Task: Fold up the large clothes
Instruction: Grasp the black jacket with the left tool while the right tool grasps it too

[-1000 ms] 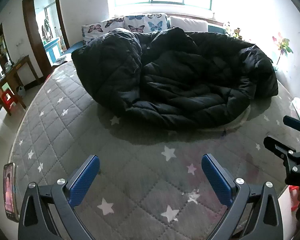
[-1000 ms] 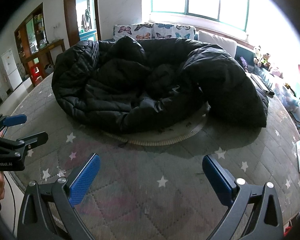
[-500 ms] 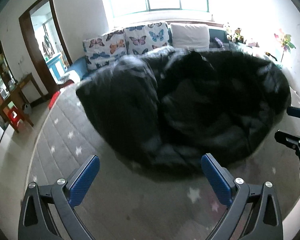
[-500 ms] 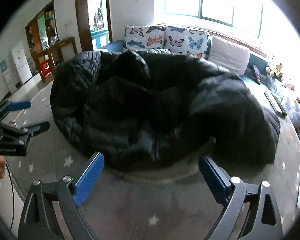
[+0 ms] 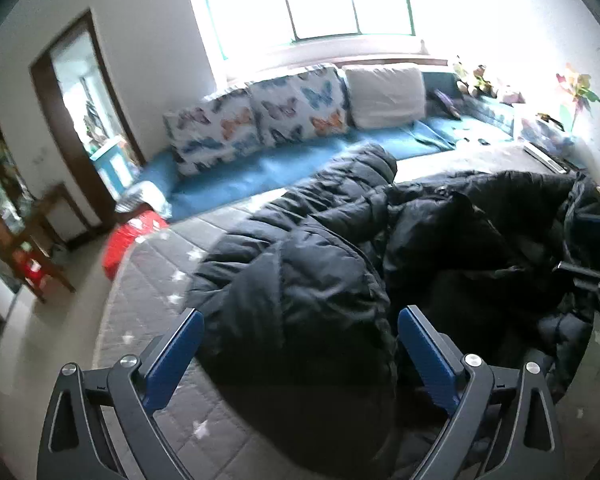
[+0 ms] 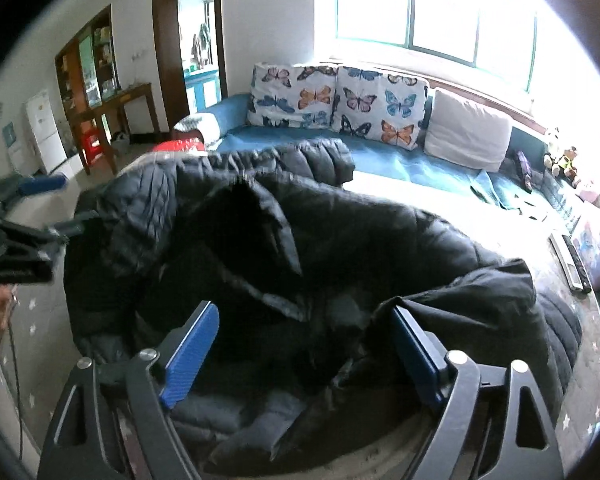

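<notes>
Both the left gripper point(image 5: 300, 344) and the right gripper point(image 6: 304, 340) gape wide over the big puffy black coat point(image 5: 308, 280); the right one's jaws have just been closing a little.

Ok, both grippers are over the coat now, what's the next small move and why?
Probably lower both and close on the fabric. The black coat lies crumpled on the mattress, bulging between the open left gripper. The right gripper, just narrowing, straddles a fold without pinching it.

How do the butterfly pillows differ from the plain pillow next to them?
The butterfly pillows carry coloured butterfly prints on white; the plain pillow is bare off-white. There are two butterfly pillows but one plain pillow. In the right wrist view the butterfly pillows sit left of it. All lean along the blue couch under the window.
</notes>
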Demonstrator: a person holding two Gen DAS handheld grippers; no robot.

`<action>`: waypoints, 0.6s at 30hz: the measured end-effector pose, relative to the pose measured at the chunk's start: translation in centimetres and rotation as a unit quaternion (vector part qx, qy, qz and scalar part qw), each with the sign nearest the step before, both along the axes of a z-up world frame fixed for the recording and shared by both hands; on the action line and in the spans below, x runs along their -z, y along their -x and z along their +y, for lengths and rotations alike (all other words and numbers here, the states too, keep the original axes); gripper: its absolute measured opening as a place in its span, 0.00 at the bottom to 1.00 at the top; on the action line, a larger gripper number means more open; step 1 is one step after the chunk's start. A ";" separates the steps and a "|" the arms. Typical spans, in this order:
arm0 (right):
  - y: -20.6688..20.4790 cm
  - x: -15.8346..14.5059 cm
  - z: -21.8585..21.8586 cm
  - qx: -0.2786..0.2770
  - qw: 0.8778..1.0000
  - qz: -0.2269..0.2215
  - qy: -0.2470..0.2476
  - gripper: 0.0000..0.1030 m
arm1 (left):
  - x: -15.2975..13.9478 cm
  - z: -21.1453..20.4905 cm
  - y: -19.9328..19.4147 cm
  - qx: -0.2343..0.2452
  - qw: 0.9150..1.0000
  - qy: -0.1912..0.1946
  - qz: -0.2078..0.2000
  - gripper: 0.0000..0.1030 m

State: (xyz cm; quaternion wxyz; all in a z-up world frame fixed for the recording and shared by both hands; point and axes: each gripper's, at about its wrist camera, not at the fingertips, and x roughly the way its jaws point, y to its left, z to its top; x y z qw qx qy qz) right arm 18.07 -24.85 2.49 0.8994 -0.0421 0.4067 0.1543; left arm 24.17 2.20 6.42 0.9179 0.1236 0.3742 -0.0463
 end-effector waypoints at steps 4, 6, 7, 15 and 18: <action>0.7 -0.7 -0.6 0.016 1.000 0.010 0.006 0.86 | 2.0 1.2 -2.9 -0.005 1.000 0.007 0.029 1.00; 1.5 -1.3 -1.3 0.005 1.000 0.016 -0.014 0.86 | 3.3 1.6 -4.0 -0.007 0.999 0.027 0.039 1.00; 2.2 -1.7 -1.8 0.001 1.000 0.017 -0.014 0.86 | 3.6 2.0 -4.4 -0.006 0.999 0.032 0.038 1.00; 3.7 -4.8 -0.4 -0.033 0.999 -0.034 0.008 0.86 | 5.3 1.9 -5.9 0.014 0.999 0.038 0.022 0.83; 1.4 -3.4 2.1 -0.056 0.998 -0.027 0.021 0.84 | 4.9 2.0 -5.6 0.028 0.998 0.051 0.023 0.66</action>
